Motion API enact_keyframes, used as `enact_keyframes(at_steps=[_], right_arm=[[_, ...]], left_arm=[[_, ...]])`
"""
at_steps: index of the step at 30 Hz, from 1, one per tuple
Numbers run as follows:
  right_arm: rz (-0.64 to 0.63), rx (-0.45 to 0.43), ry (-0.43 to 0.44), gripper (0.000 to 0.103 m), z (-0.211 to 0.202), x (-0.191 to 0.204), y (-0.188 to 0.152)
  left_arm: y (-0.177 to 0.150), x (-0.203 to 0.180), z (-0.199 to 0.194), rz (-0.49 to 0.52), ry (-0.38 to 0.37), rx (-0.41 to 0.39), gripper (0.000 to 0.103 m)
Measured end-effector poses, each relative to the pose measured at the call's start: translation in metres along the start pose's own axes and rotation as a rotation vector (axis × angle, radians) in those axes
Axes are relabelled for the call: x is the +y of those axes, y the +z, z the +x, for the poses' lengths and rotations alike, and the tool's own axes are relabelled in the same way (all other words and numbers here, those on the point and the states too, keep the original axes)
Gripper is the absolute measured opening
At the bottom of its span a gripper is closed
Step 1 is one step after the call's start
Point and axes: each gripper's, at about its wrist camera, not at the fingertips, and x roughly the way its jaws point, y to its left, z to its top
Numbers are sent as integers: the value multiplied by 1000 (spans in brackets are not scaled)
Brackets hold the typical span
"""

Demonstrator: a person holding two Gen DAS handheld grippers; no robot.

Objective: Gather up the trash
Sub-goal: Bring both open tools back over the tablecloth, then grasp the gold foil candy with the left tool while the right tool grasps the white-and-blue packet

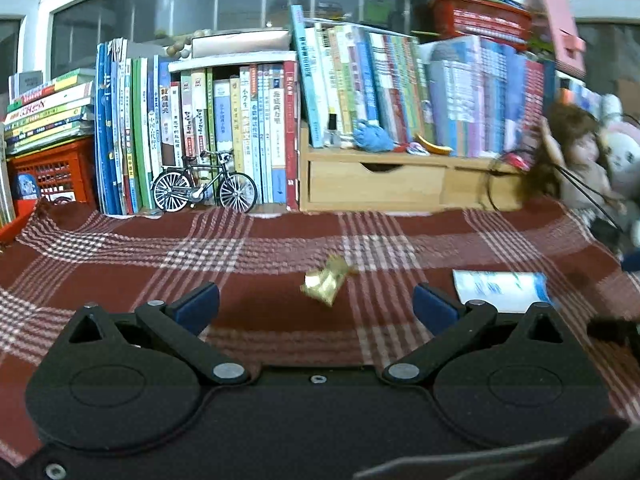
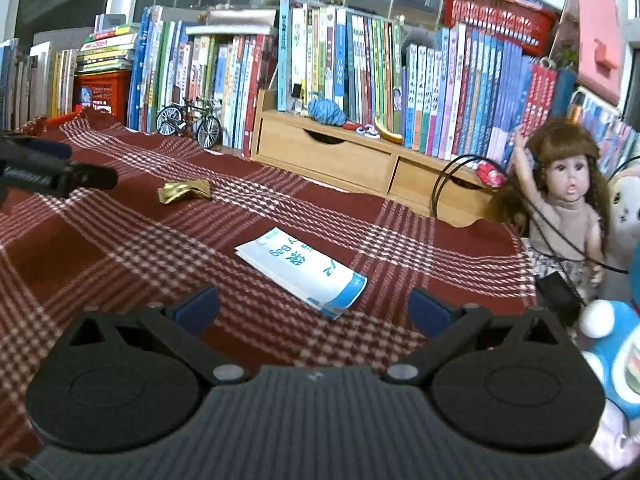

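Spread wide and empty, the left gripper hovers above the plaid cloth, a crumpled gold wrapper lying just ahead between its fingertips. Equally agape, the right gripper faces a white-and-blue packet flat just beyond its fingers, slightly left of centre.
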Motion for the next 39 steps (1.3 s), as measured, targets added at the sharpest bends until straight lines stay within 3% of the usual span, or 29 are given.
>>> enact_keyframes(at_steps=[5, 9, 17, 22, 26, 27, 30, 34, 39], right_arm=[[23, 20, 20, 103, 32, -8, 4], [54, 35, 19, 103, 55, -14, 6], [106, 60, 44, 103, 87, -26, 9], [22, 66, 100, 103, 104, -23, 15], [-45, 115, 155, 103, 114, -16, 20], [-60, 128, 164, 103, 117, -14, 20], [-112, 167, 174, 103, 123, -8, 19], [-28, 203, 194, 102, 125, -14, 20], [28, 196, 215, 70, 116, -17, 15]], left_arm=[[13, 1, 49, -48, 35, -1, 102], [18, -4, 80, -24, 41, -5, 102], [11, -19, 132, 60, 43, 137, 100], [2, -16, 144, 15, -14, 216, 73], [2, -18, 139, 28, -45, 206, 33], [2, -20, 137, 36, -50, 206, 29], [0, -26, 133, 74, -57, 197, 29], [-1, -28, 124, 77, -71, 193, 27], [-4, -29, 107, 90, -91, 182, 27]])
